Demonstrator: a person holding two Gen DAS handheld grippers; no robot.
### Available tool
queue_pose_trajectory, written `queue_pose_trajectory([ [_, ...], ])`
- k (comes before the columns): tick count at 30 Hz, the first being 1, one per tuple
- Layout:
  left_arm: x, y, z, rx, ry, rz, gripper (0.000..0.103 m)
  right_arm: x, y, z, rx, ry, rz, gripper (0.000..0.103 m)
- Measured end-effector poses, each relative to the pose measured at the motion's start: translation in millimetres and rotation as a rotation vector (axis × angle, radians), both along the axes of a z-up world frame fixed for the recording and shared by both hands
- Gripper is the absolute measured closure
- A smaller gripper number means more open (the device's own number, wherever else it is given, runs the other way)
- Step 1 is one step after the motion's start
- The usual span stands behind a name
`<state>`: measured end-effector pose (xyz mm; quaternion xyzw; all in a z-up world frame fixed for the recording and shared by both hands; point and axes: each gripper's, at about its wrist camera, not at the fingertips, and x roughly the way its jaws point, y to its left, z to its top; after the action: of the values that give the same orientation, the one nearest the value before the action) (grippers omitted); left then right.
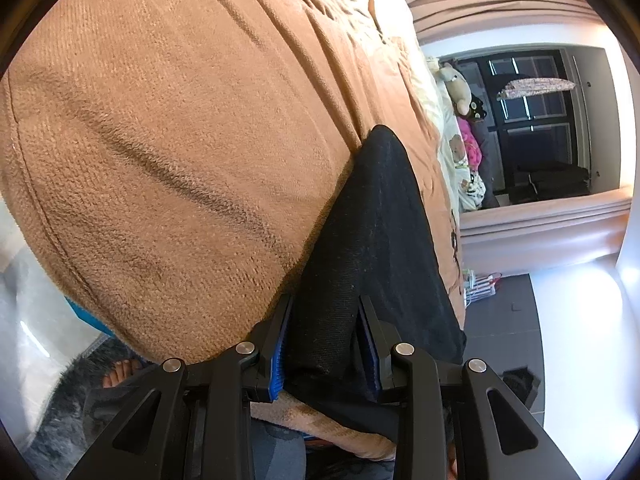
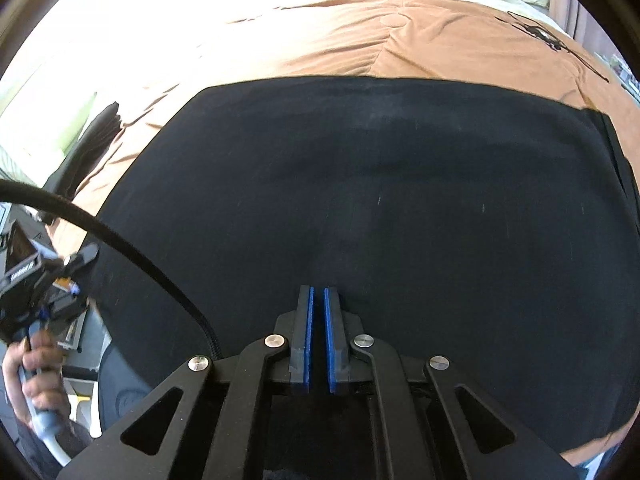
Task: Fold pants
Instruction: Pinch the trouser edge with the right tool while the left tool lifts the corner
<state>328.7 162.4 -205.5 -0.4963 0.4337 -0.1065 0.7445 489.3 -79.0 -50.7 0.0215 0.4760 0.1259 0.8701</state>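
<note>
The black pants (image 2: 380,200) lie flat on a brown blanket (image 2: 360,32) that covers the bed. In the left wrist view the pants (image 1: 380,240) hang over the bed's edge. My left gripper (image 1: 326,312) has its blue-padded jaws apart around a thick bunch of the black cloth at that edge. My right gripper (image 2: 317,292) hovers low over the near middle of the pants, its jaws nearly together with a thin gap and nothing between them. The left gripper (image 2: 86,256) also shows at the left edge of the right wrist view, held by a hand (image 2: 38,368).
A black cable (image 2: 120,240) arcs across the left of the right wrist view. Stuffed toys (image 1: 460,88) and pillows lie at the bed's head. A dark window (image 1: 536,120) is beyond. A bare foot (image 1: 120,372) stands on a grey shaggy rug (image 1: 60,420).
</note>
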Motion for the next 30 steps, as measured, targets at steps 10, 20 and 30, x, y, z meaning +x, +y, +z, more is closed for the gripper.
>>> queue_pose_trajectory([
  [10,6.1,-3.8,0.6,0.012,0.013,0.023,0.070,50.3,10.0,-7.7,0.000,0.014,-0.071,0.101],
  [20,12.7,-5.8,-0.5,0.022,0.014,0.033,0.070,80.8,19.6,-13.7,0.005,0.020,-0.089,0.101],
  [30,23.0,-8.3,1.5,0.045,0.019,-0.007,0.070,110.7,22.2,-16.2,0.065,0.031,-0.126,0.101],
])
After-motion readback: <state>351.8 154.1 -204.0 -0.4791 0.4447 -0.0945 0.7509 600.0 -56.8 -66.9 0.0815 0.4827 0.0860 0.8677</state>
